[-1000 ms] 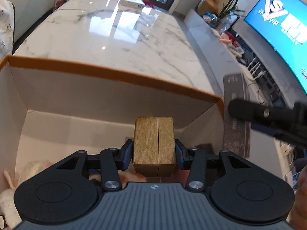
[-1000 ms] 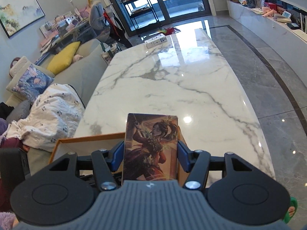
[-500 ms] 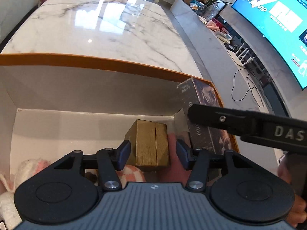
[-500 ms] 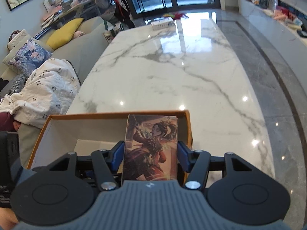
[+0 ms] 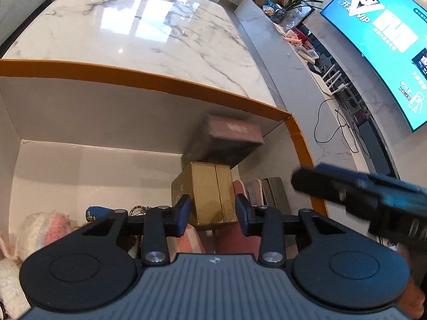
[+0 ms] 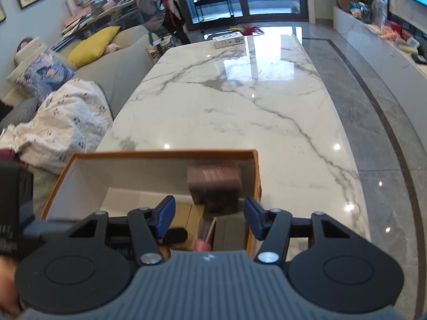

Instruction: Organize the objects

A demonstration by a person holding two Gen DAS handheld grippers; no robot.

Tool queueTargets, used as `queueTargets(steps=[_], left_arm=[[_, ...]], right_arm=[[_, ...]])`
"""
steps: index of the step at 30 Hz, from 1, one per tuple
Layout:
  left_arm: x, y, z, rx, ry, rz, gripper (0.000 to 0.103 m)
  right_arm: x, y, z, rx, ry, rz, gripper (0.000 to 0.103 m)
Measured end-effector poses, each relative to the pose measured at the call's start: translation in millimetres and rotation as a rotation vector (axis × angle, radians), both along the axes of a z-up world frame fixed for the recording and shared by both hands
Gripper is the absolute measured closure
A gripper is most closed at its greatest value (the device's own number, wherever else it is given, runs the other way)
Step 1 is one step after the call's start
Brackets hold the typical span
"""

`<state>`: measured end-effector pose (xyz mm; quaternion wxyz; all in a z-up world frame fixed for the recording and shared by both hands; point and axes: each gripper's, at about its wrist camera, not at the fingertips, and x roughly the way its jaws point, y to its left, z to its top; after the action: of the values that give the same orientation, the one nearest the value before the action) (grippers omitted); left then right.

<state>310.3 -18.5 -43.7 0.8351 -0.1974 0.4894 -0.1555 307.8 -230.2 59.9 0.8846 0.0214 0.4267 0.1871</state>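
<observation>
A: Where is the gold box?
B: Inside the orange-rimmed carton, between the left gripper fingers, whose jaws have just been closing; contact is unclear.
A: And the right gripper?
B: Jaws apart, empty. The blurred dark box sits free beyond them, inside the carton.

Marble table w/ orange box, white carton.
</observation>
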Motion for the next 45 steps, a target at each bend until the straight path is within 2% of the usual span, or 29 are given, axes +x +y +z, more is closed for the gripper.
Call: queueTargets(steps=[4,8,10,12,14,16,18,21,25,32,40,45], left_arm=[[-0.2,3.6,4.6,0.014,-0.038,0.054,0.064],[2.9,13.1,13.9,-0.002,-0.097,0.093,0.064],[9.7,12.1,16.5,0.014,-0.121,0.080,0.064],[15.8,10.2,17.0,0.005,-0.129,0.070,0.064],[20.7,7.8,17.8,-0.015,-0.134,0.069,0.064],[24.7,2.9,18.9,0.011,-0.144,0.076,0.064],[31.5,-4.6,15.9,0.030,-0.121,0.068,0.064],[39.7,-6.6,10.0,-0.022,-0.085,0.055,0.064],[46.8,-11.7,6.7,-0.044,-0.061,0.044,0.064],[55.1,-25.9,2.7,-0.101,-0.043,-0.011,0.071],[54.3,-29.3,5.3,-0.069,-0.046,-0.021,0.071],[42.0,-18.7,19.4,-0.051,-0.063,-0.017,0.070]], right_arm=[[-10.3,2.6,-3.2,-0.064,-0.011,0.036,0.057],[-10.8,0.8,-6.8,-0.064,-0.004,0.030,0.058],[-9.0,0.2,-7.7,-0.055,-0.001,0.026,0.058],[-6.7,1.9,-8.3,-0.061,-0.002,0.023,0.059],[-5.7,4.9,-6.7,-0.083,-0.020,0.024,0.064],[-6.6,3.2,-2.8,-0.088,-0.044,0.020,0.064],[-7.2,-1.0,2.4,-0.077,-0.061,0.016,0.064],[-8.4,-8.2,7.8,-0.067,-0.088,-0.003,0.063],[-5.0,-17.6,8.0,-0.060,-0.089,-0.038,0.063],[-2.3,-24.4,-0.1,-0.046,-0.072,-0.072,0.063],[-1.8,-21.9,-4.9,-0.037,-0.055,-0.066,0.063],[-11.6,-19.6,-0.8,-0.043,-0.065,-0.058,0.063]])
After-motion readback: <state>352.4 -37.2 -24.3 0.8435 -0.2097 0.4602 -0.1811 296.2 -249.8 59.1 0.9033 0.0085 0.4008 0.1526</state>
